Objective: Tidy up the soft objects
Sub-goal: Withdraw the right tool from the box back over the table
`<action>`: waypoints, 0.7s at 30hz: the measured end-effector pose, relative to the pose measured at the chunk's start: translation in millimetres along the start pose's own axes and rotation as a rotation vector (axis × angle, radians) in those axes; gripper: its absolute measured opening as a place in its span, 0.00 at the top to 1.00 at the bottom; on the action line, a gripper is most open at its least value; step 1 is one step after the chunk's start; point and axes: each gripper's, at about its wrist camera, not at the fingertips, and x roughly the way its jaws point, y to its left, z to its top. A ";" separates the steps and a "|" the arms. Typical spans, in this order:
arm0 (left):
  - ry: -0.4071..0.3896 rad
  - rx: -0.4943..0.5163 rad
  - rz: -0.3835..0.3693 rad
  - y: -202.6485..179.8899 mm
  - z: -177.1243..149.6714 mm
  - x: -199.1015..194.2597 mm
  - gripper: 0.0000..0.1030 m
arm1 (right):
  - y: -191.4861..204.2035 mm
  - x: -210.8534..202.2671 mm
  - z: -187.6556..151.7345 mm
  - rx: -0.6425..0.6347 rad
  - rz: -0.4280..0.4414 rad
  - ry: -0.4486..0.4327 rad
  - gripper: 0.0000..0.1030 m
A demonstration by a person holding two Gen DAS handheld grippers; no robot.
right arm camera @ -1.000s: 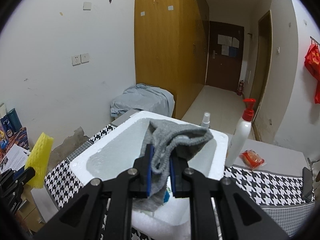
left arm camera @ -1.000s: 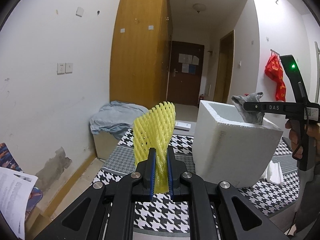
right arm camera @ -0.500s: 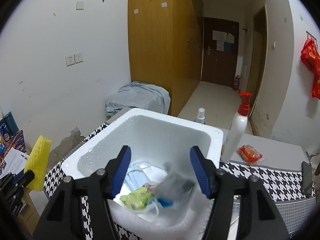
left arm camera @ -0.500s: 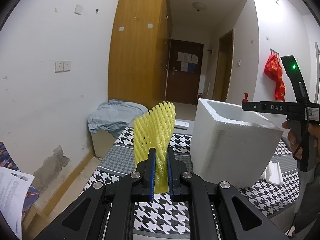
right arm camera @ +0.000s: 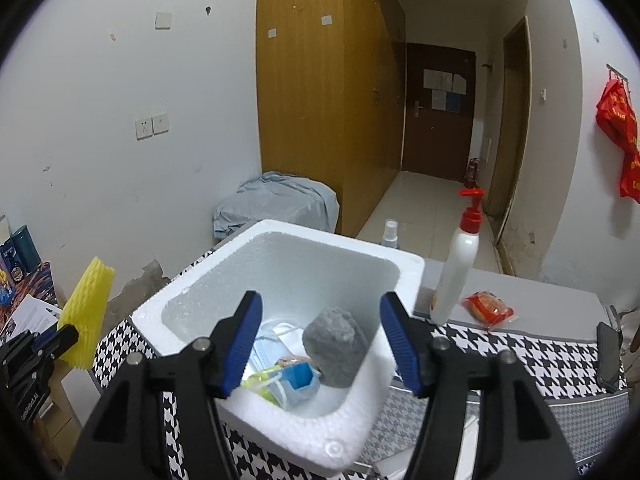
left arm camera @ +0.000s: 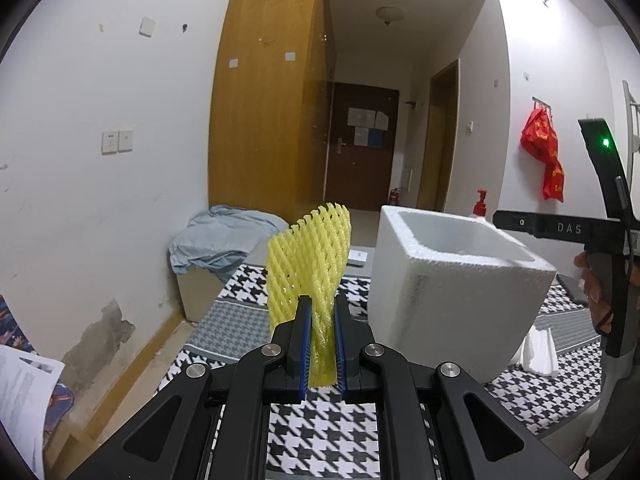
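My left gripper [left arm camera: 321,316] is shut on a yellow foam net sleeve [left arm camera: 310,256], which stands upright between its blue pads, left of the white foam box [left arm camera: 452,304]. In the right wrist view that sleeve [right arm camera: 88,316] shows at the far left. My right gripper [right arm camera: 322,320] hangs open over the foam box [right arm camera: 280,236] with nothing between its fingers. Inside the box lie a grey sock [right arm camera: 334,348], a blue face mask [right arm camera: 276,360] and a small yellow-green packet [right arm camera: 260,380].
A houndstooth cloth [left arm camera: 320,436] covers the table. Behind the box stand a white pump bottle with a red top [right arm camera: 458,268] and a small spray bottle [right arm camera: 390,232]; a red snack packet [right arm camera: 488,308] lies to the right. Papers [left arm camera: 20,400] sit at the left.
The right gripper has opened and let go of the grey sock, which dropped into the foam box. The left gripper still grips the yellow sleeve and has stayed put.
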 end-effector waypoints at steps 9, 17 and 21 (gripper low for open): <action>-0.020 0.030 -0.029 -11.5 8.5 -0.1 0.90 | -14.6 -20.7 -11.7 0.014 -0.038 -0.029 0.29; -0.041 0.066 -0.069 -32.6 21.4 -1.0 0.90 | -34.9 -35.9 -24.5 0.039 -0.083 -0.038 0.15; -0.051 0.085 -0.081 -43.3 27.8 -0.3 0.90 | -42.4 -43.9 -33.5 0.042 -0.097 -0.051 0.06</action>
